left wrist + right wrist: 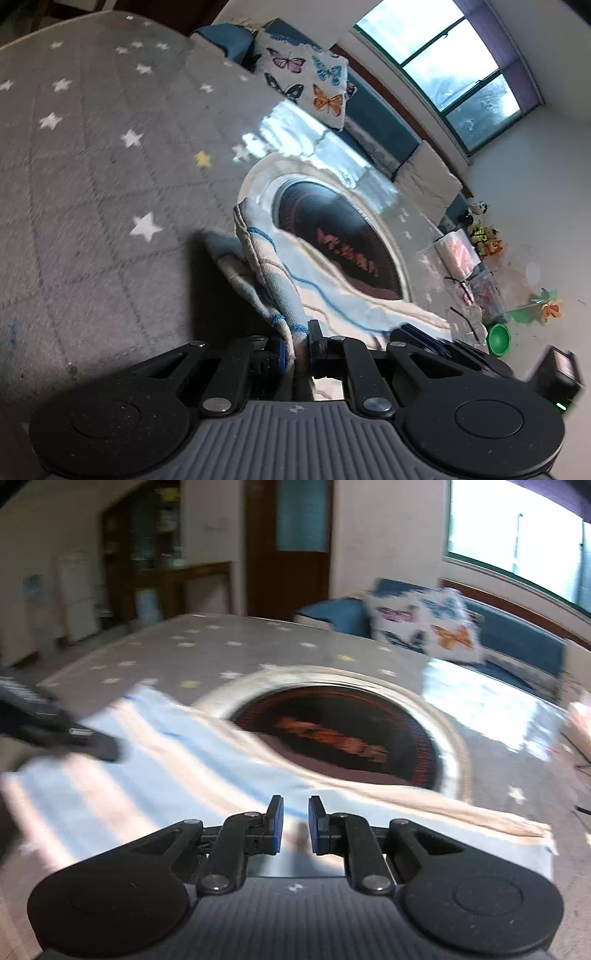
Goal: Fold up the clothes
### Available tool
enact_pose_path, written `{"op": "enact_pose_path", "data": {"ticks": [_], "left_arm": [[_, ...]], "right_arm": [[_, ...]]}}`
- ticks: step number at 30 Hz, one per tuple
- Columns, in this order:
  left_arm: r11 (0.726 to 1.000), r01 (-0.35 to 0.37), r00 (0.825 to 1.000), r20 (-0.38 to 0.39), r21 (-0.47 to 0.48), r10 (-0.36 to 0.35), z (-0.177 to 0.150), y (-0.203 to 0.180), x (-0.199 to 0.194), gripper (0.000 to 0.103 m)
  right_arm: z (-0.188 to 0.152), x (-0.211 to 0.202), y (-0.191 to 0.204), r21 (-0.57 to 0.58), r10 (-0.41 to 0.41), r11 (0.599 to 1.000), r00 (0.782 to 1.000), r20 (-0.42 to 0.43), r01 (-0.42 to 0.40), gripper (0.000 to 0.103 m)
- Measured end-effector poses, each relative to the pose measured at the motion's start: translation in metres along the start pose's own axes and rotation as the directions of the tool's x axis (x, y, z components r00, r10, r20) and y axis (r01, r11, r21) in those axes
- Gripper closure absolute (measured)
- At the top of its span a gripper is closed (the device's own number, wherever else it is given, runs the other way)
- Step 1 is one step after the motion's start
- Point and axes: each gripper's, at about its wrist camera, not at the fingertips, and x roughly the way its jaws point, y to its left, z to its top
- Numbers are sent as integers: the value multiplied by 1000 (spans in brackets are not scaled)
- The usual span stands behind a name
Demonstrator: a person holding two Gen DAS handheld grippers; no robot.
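A pale blue and cream striped cloth point(332, 288) with blue stitching lies on the grey star-patterned table point(92, 166). My left gripper point(297, 345) is shut on a bunched edge of it, and the fabric rises in a fold between the pads. In the right wrist view the same cloth point(166, 760) spreads flat under my right gripper point(295, 823). Its pads stand a narrow gap apart and nothing is pinched between them. The black finger of the left gripper point(96, 746) rests on the cloth's left part. The picture is blurred.
A round dark inset with a metal rim point(340, 738) sits in the table point(221, 646) just beyond the cloth, which overlaps its near edge. A blue sofa with a butterfly pillow point(306, 85) stands behind. Toys point(484, 236) and a green bowl point(498, 338) lie on the floor.
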Motion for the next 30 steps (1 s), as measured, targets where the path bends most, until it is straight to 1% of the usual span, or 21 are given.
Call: {"op": "enact_pose_path", "data": {"ticks": [1, 3, 6, 10, 12, 15, 19, 21, 23, 27, 28, 29, 30], "left_arm": [[1000, 4, 1000, 3, 3, -4, 1, -4, -1, 92], [1000, 8, 1000, 4, 8, -8, 4, -10, -3, 92], [1000, 16, 1000, 7, 16, -16, 7, -19, -5, 93], [999, 23, 1000, 10, 23, -24, 13, -32, -9, 93], [999, 31, 999, 10, 28, -32, 16, -40, -10, 93], [998, 33, 999, 16, 57, -34, 20, -58, -12, 93], [995, 29, 1000, 9, 92, -30, 26, -85, -8, 93], [994, 18, 1000, 5, 104, -19, 27, -99, -6, 93], [993, 9, 1000, -1, 115, -9, 28, -113, -2, 93], [990, -12, 1000, -1, 144, 12, 27, -138, 4, 93], [988, -17, 1000, -2, 151, 18, 27, -144, 6, 93], [987, -26, 1000, -3, 157, 27, 27, -150, 7, 93], [986, -33, 999, -5, 161, 34, 26, -156, 9, 93]], "right_arm": [[-3, 3, -3, 7, -28, 1000, 1000, -1, 28, 90], [-3, 10, -8, 22, -44, 999, 999, -3, 44, 90], [1, 22, -6, 12, -76, 997, 997, -2, 76, 90], [1, 37, -2, -3, -95, 995, 995, -26, 95, 90], [0, 42, -2, -1, -94, 996, 995, -17, 94, 89], [-1, 38, -5, 17, -71, 997, 997, -21, 72, 87], [-12, 24, -4, 9, -44, 999, 998, -38, 45, 85], [-18, 13, -1, 3, -35, 999, 999, -36, 35, 83], [-25, 1, 1, 8, -12, 1000, 999, -36, 12, 76], [-44, -25, 5, 2, 36, 999, 999, -24, -36, 76], [-49, -32, 6, -2, 47, 999, 999, -22, -47, 74], [-52, -37, 7, -6, 58, 998, 998, -22, -58, 68], [-58, -45, 9, -17, 75, 997, 997, -23, -75, 66]]}}
